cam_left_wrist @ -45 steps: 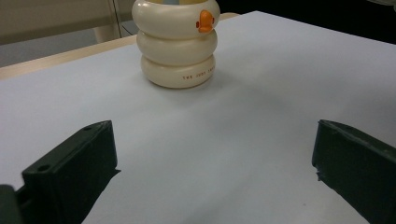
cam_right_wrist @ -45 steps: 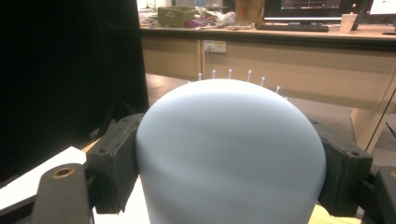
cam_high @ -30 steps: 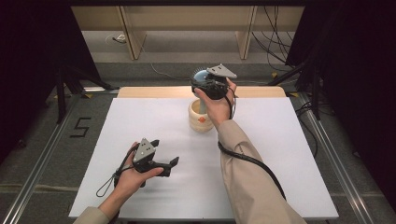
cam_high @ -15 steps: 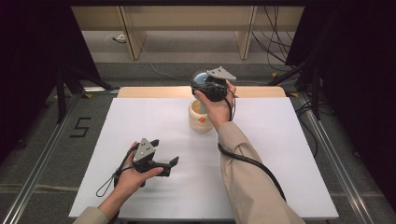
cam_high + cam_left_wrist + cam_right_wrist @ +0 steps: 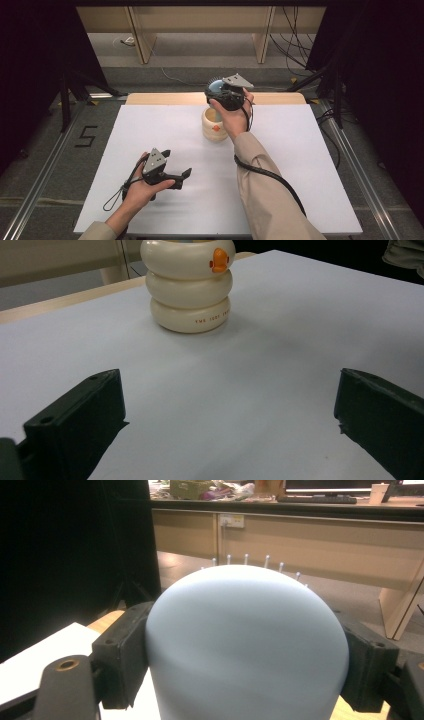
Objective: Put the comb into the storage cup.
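Note:
A cream container of three stacked rings (image 5: 214, 126) with a small orange beak on it stands on the white table (image 5: 300, 160), toward the back middle. Just above and behind it, my right gripper (image 5: 217, 90) is shut on a pale blue domed object (image 5: 215, 84). In the right gripper view the blue dome (image 5: 247, 640) sits between the two black fingers (image 5: 122, 655), with thin white pins sticking up behind its top. Near the front left, my left gripper (image 5: 176, 163) rests open and holds nothing. The left gripper view looks over its wide-apart jaws to the ringed container (image 5: 187, 285).
A wooden strip (image 5: 160, 98) runs along the table's far edge, with wooden bench legs (image 5: 139, 37) and cables on the floor behind it. Dark stands flank both sides. Bare white surface lies to the right and in front.

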### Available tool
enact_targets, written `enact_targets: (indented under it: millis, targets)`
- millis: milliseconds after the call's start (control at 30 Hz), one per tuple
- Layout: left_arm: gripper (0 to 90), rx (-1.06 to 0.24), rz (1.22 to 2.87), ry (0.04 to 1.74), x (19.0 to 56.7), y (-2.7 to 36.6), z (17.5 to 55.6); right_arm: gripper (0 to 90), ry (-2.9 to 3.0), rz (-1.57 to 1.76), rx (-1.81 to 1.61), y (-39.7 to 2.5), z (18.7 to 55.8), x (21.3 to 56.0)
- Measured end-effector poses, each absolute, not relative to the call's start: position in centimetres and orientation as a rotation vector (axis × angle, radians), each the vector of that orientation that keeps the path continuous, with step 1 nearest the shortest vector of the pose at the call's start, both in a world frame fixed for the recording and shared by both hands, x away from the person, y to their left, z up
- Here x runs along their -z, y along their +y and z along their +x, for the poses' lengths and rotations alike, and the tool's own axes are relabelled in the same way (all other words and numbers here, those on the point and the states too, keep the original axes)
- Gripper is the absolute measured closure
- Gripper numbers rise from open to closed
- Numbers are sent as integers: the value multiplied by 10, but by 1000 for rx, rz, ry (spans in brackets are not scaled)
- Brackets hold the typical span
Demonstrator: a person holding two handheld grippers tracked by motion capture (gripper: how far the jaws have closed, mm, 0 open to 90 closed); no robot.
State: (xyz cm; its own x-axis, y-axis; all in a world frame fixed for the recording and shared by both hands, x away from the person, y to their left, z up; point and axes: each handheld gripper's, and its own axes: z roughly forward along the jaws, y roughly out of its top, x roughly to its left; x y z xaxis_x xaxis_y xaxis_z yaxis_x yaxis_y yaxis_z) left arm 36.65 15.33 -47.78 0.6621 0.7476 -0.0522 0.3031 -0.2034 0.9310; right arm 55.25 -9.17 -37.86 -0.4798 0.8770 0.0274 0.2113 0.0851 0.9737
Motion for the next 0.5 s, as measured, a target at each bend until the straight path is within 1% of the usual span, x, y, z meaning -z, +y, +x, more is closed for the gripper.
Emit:
enact_targets:
  millis: [500]
  targets:
    - [0, -507, 1788, 842, 478, 153, 366, 216, 1754, 1052, -1434, -93, 543, 382]
